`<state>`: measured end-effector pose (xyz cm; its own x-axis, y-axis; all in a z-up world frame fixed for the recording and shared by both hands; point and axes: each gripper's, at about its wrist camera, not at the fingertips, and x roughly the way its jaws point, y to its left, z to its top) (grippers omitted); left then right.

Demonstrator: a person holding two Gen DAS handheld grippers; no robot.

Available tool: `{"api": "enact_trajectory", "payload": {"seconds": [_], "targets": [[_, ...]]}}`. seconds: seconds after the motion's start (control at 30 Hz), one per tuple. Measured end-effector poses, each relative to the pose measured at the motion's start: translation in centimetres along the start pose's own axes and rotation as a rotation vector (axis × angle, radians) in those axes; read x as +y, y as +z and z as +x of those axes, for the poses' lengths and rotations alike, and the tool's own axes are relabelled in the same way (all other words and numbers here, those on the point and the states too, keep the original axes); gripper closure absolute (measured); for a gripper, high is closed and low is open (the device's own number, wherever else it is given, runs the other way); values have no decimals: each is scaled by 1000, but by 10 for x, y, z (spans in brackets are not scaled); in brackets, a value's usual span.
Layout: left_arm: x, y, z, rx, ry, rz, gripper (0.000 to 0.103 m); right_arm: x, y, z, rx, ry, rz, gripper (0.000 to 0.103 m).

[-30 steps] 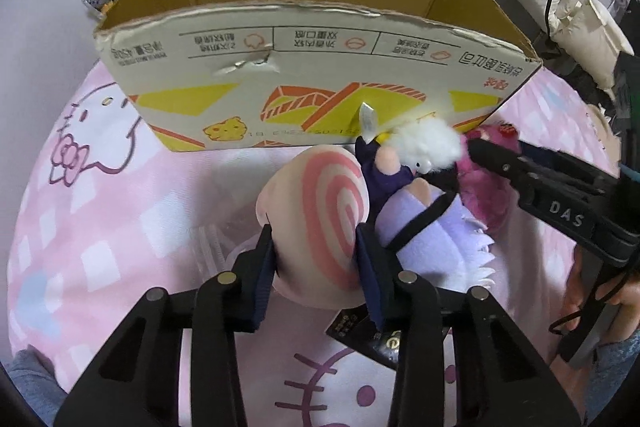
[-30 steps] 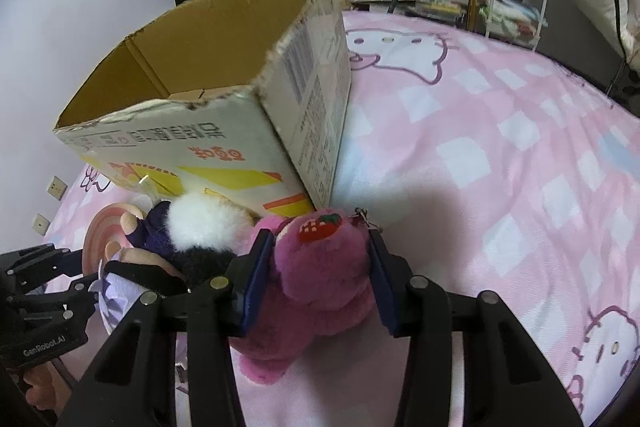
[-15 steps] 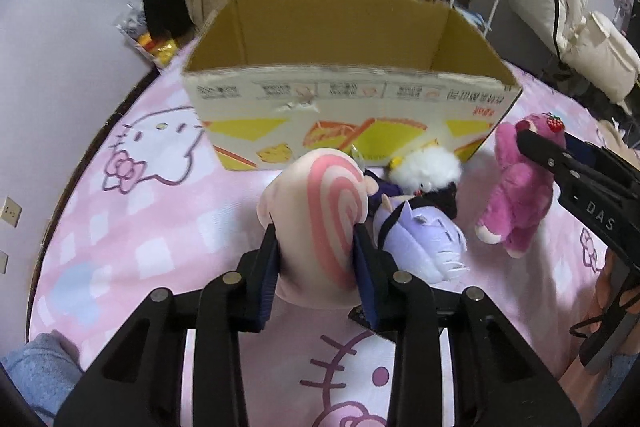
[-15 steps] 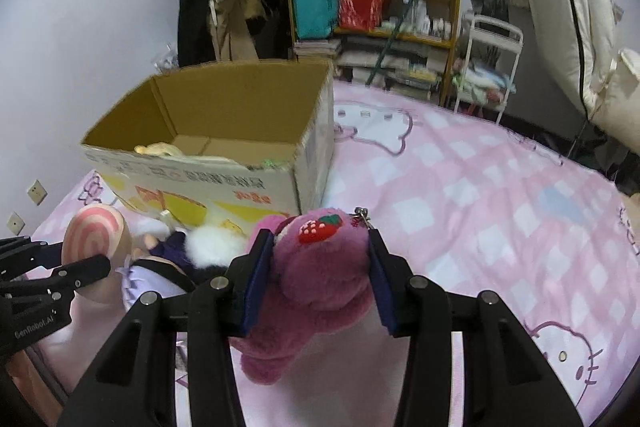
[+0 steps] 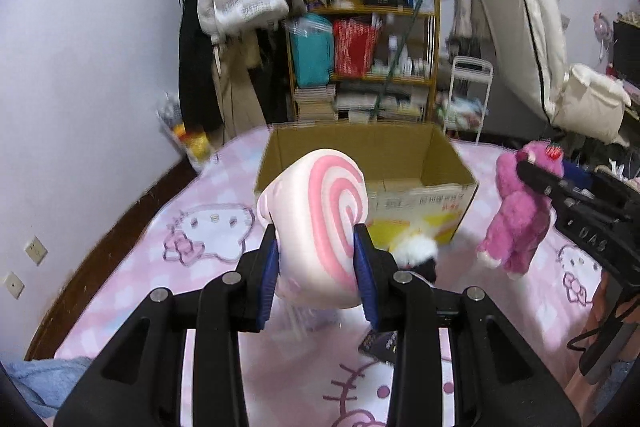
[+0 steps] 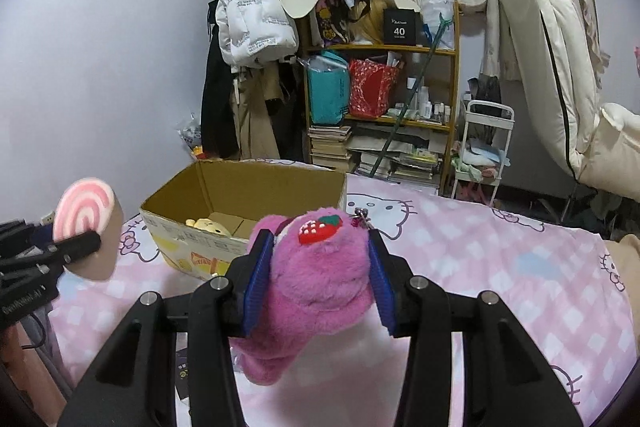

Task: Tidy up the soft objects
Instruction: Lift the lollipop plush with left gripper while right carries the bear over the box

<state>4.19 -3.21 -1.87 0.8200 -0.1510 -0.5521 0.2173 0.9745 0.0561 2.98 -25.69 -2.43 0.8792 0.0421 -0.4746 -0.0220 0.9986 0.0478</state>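
Note:
My left gripper [image 5: 316,259] is shut on a pink-and-cream swirl plush [image 5: 320,223] and holds it in the air in front of the open cardboard box [image 5: 420,163]. My right gripper [image 6: 318,267] is shut on a magenta bear plush [image 6: 320,275] with a strawberry on its head, lifted above the bed; the bear also shows in the left wrist view [image 5: 520,219]. The box [image 6: 248,195] holds a yellow plush [image 6: 208,225]. A white-haired doll [image 5: 416,253] lies on the bed by the box front.
The bed has a pink Hello Kitty sheet [image 6: 480,251]. A dark card [image 5: 380,343] lies on it near me. A cluttered shelf [image 6: 380,99], hanging coats [image 6: 256,27] and a white rack [image 6: 484,147] stand behind the bed.
Both grippers have risen with their plushes well above the bed and pulled back; the box now sits lower and farther away, its inside showing.

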Motion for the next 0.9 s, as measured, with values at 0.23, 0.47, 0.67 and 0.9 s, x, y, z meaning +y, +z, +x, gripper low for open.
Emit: {"api": "enact_trajectory", "payload": {"seconds": [0.23, 0.47, 0.67, 0.9], "targets": [[6, 16, -21, -122, -4, -14, 69, -1, 14, -8, -61, 8, 13, 54], [10, 41, -28, -194, 9, 11, 68, -3, 42, -13, -135, 16, 1, 54], [6, 65, -20, -245, 24, 44, 68, 0, 69, -11, -188, 27, -18, 54], [4, 91, -6, -334, 41, 55, 68, 7, 94, 4, -238, 41, -23, 54]]}}
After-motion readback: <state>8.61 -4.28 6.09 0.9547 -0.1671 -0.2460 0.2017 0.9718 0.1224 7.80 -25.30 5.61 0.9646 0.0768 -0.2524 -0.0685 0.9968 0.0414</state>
